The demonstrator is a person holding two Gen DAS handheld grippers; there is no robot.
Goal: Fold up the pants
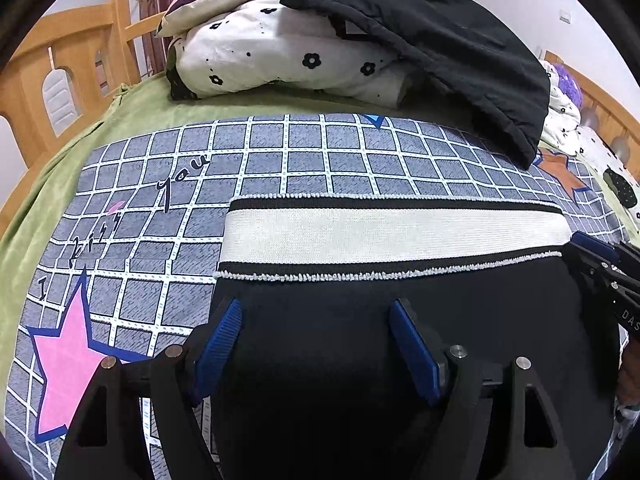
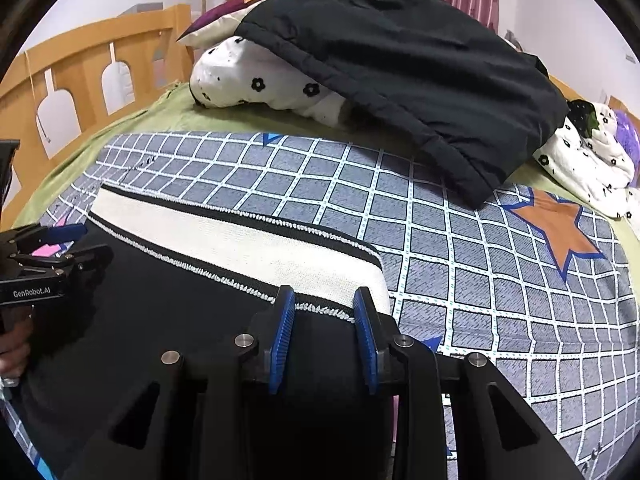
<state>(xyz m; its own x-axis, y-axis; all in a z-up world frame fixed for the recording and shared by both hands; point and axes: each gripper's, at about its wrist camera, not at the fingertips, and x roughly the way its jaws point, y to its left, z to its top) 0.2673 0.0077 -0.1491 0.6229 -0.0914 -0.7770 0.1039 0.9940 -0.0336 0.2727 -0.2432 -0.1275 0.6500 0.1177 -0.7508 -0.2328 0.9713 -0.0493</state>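
The bed rail (image 1: 60, 40) bounds the work area at far left. The mat (image 1: 168, 200), checked and printed with stars, covers the bedsheet (image 1: 48, 168) to give a flat surface. The pants (image 1: 360, 340) lie flat on the mat, waistband (image 1: 380, 232) turned away from the operator, apparently squared for folding.

The left gripper (image 1: 316, 344) hovers over the black fabric near the left edge, fingers spread wide, holding nothing. The right gripper (image 2: 325, 328) sits at the waistband's right end, fingers parted with cloth between them; whether they touch the cloth cannot be told. This placement suggests a grip on both edges is being prepared.

The jacket (image 2: 400, 80), draped over bedding (image 2: 248, 76), lies apart from the pants.
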